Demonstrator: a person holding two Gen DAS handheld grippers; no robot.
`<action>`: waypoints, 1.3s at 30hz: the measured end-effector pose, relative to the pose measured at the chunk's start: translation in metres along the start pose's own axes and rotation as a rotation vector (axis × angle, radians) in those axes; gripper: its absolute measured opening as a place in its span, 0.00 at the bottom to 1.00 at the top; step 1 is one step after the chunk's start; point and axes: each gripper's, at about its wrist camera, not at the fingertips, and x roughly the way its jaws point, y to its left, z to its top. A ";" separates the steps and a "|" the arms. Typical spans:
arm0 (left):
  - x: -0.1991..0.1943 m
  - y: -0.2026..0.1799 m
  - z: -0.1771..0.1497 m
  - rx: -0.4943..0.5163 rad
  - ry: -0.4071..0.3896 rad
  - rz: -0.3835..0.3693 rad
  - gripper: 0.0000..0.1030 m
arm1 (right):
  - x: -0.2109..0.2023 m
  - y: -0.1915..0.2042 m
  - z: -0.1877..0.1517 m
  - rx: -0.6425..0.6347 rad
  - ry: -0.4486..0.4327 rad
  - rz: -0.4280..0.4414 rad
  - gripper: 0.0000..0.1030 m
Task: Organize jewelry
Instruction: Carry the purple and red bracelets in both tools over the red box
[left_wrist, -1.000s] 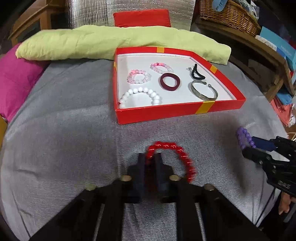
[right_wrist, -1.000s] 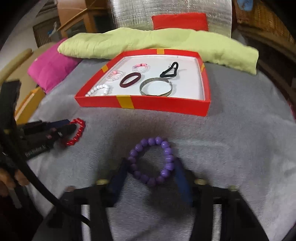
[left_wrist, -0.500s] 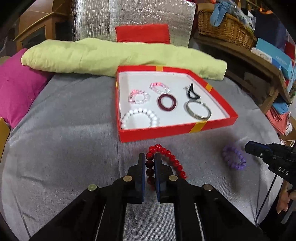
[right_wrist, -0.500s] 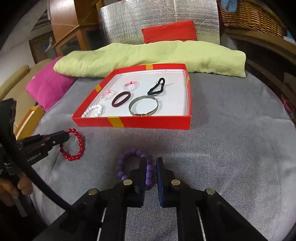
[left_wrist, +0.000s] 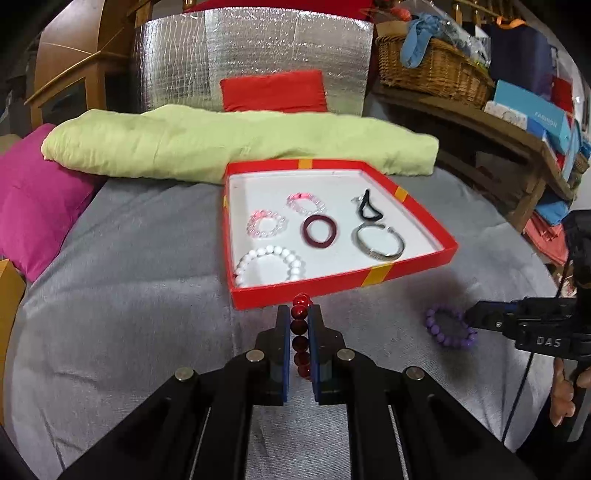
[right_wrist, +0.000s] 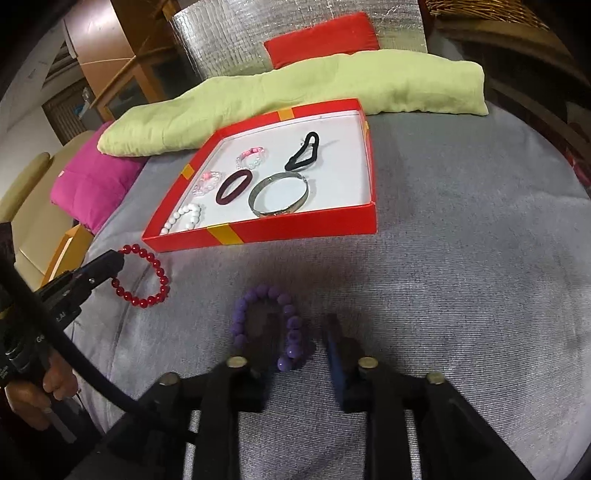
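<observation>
Left gripper: black frame with blue-faced fingers, angled downward, clamped on a red glossy bead bracelet; a bare hand grips its handle. Right gripper: same build, angled downward, jaws opening, pads clear of the purple bead bracelet lying between them. Its holding hand shows fingertips only.

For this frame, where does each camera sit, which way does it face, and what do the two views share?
Left wrist: on the left hand-held gripper, aimed forward and down at the red box; its fingers pinch the red bead bracelet.
Right wrist: on the right hand-held gripper, facing the same box from its other side; jaws opening beside the purple bead bracelet.
Shared: box, both bracelets, green cushion, each other's gripper and holding hand.
</observation>
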 end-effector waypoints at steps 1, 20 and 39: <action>0.001 0.001 -0.001 -0.003 0.009 0.006 0.09 | 0.001 0.001 0.000 -0.002 0.000 -0.003 0.35; -0.009 0.002 0.000 -0.010 -0.032 -0.020 0.09 | 0.003 0.027 -0.006 -0.157 -0.100 -0.110 0.10; -0.025 -0.022 0.009 0.034 -0.154 -0.074 0.09 | -0.050 0.001 0.012 0.000 -0.296 0.022 0.10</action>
